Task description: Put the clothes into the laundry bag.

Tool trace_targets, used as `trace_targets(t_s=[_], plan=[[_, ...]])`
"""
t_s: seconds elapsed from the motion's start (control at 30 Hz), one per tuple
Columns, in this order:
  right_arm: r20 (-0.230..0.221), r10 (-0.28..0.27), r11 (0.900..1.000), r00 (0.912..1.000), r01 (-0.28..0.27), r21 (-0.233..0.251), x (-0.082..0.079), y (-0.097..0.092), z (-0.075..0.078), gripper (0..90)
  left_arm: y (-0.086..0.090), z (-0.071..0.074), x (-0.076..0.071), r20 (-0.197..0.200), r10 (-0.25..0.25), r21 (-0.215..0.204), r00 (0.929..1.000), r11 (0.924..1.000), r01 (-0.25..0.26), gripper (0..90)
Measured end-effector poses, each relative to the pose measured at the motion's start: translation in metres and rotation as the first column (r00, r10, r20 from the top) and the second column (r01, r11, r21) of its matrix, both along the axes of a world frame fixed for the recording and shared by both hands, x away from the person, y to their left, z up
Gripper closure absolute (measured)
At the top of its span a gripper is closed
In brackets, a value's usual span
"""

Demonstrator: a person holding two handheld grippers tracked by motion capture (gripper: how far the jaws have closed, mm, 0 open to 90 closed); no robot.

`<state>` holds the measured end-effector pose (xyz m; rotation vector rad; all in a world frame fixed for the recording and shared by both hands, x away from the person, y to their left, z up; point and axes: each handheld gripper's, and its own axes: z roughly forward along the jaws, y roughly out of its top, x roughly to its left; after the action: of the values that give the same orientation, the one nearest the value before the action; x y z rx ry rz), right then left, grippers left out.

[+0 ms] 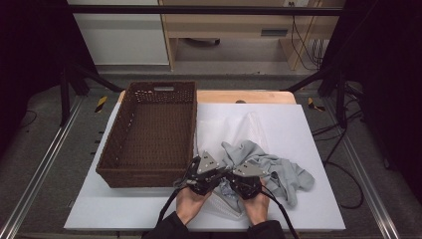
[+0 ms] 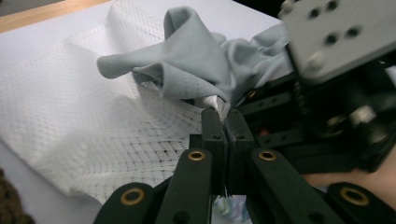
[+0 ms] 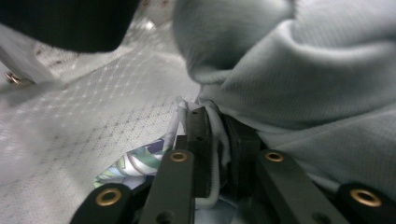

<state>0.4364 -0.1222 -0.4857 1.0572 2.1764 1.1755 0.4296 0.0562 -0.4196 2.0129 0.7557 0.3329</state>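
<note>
A white-topped table (image 1: 308, 164) fills the high view, with an empty brown wicker basket (image 1: 149, 134) at about 10 o'clock from the hands. At table centre lies a white mesh laundry bag (image 1: 234, 127), flat and see-through. A grey garment (image 1: 278, 169) sits crumpled on its near end, spilling toward 3 o'clock. Something with a green and purple print (image 3: 135, 165) shows under the mesh near the jaws.

Both hands meet at 6 o'clock, right at the bag's near edge. The left gripper (image 2: 223, 112) has its jaws pressed together on a thin white edge of the mesh bag, with the garment just above its tips at 12 o'clock. The right gripper (image 3: 215, 122) has its jaws clamped on a rolled white hem with grey cloth bunched against them; whether that hem belongs to the bag or the garment is unclear.

The step seems to be opening the bag's mouth to stuff the garment in. To do it well, each gripper should keep one layer only, then pull gently apart toward 9 and 3 o'clock, lifting slightly so the mesh does not slip or drag the garment off the table
</note>
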Motion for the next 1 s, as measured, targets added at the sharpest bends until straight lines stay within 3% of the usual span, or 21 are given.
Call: trace_targets(t_s=[0.03,0.1,0.17,0.27,0.37,0.4,0.43,0.47,0.5,0.53,0.57,0.6,0.63,0.67,0.7,0.73,0.77,0.8,0.83,0.97,1.0], plan=[[-0.021,0.027,0.9992,0.9994,-0.027,0.031,-0.002,-0.004,0.004,71.6,0.003,-0.001,0.0,0.0,0.004,0.002,1.0,1.0,-0.004,88.5],[-0.031,0.039,0.9977,0.9987,-0.037,0.056,-0.005,-0.007,0.008,67.2,0.006,-0.003,-0.001,0.004,0.008,0.008,1.0,0.9999,-0.008,88.4],[-0.023,0.056,0.994,0.9981,-0.054,0.095,-0.016,-0.014,0.019,58.6,0.007,-0.005,-0.002,0.007,0.005,0.019,1.0,0.9998,-0.005,88.4],[0.043,0.05,0.99,0.9978,-0.055,0.13,-0.034,-0.032,0.041,54.0,0.005,-0.007,-0.003,0.008,0.004,0.033,1.0,0.9994,-0.004,88.3],[0.081,0.027,0.9874,0.9963,-0.039,0.154,-0.038,-0.044,0.054,50.2,0.005,-0.008,-0.003,0.012,0.005,0.04,0.9999,0.9992,-0.006,88.3],[0.116,-0.023,0.9886,0.993,0.005,0.151,-0.034,-0.053,0.065,41.1,0.005,-0.008,-0.003,0.011,0.006,0.041,0.9999,0.9991,-0.007,88.3],[0.108,-0.052,0.9888,0.9928,0.036,0.145,-0.028,-0.055,0.067,34.8,0.006,-0.008,-0.002,0.01,0.006,0.039,0.9999,0.9992,-0.006,88.3],[0.108,-0.052,0.9888,0.9928,0.036,0.145,-0.028,-0.055,0.067,34.8,0.006,-0.008,-0.002,0.01,0.006,0.039,0.9999,0.9992,-0.006,88.3],[0.065,-0.092,0.9876,0.9936,0.083,0.133,-0.01,-0.055,0.066,25.8,0.006,-0.008,-0.002,0.012,0.009,0.042,0.9999,0.9991,-0.009,88.3],[0.065,-0.092,0.9876,0.9936,0.083,0.133,-0.01,-0.055,0.066,25.8,0.006,-0.008,-0.002,0.012,0.009,0.042,0.9999,0.9991,-0.009,88.3],[0.018,-0.125,0.9876,0.992,0.122,0.099,0.008,-0.049,0.059,22.6,0.007,-0.008,-0.002,0.011,0.007,0.038,0.9999,0.9993,-0.007,88.3],[0.018,-0.125,0.9876,0.992,0.122,0.099,0.008,-0.049,0.059,22.6,0.007,-0.008,-0.002,0.011,0.007,0.038,0.9999,0.9993,-0.007,88.3],[-0.025,-0.14,0.9878,0.9899,0.141,0.066,0.02,-0.04,0.048,23.9,0.007,-0.009,-0.002,0.015,0.012,0.05,0.9998,0.9987,-0.012,88.3],[-0.025,-0.14,0.9878,0.9899,0.141,0.066,0.02,-0.04,0.048,23.9,0.007,-0.009,-0.002,0.015,0.012,0.05,0.9998,0.9987,-0.012,88.3],[-0.073,-0.142,0.989,0.9871,0.145,0.032,0.026,-0.032,0.038,35.0,0.007,-0.01,-0.001,0.014,0.014,0.054,0.9998,0.9984,-0.015,88.3],[-0.073,-0.142,0.989,0.9871,0.145,0.032,0.026,-0.032,0.038,35.0,0.007,-0.011,0.0,0.008,0.015,0.058,0.9999,0.9982,-0.016,88.3],[-0.126,-0.123,0.9907,0.9844,0.129,0.042,0.028,-0.03,0.033,54.3,0.007,-0.013,0.001,-0.002,0.019,0.06,0.9998,0.998,-0.018,88.3],[-0.126,-0.123,0.9907,0.9844,0.129,0.042,0.028,-0.03,0.033,54.3,0.007,-0.013,0.001,-0.002,0.019,0.06,0.9998,0.998,-0.018,88.3],[-0.147,-0.11,0.9913,0.9829,0.119,0.055,0.027,-0.032,0.036,78.6,0.006,-0.015,0.002,-0.005,0.022,0.06,0.9997,0.9979,-0.022,88.3],[-0.119,-0.097,0.9923,0.9882,0.105,0.066,0.019,-0.04,0.046,82.3,0.007,-0.013,0.002,0.0,0.031,0.057,0.9995,0.9979,-0.031,88.4],[-0.069,-0.052,0.9937,0.9962,0.058,0.096,0.006,-0.046,0.054,82.3,0.007,-0.011,0.003,-0.009,0.035,0.053,0.9994,0.998,-0.034,88.3]])
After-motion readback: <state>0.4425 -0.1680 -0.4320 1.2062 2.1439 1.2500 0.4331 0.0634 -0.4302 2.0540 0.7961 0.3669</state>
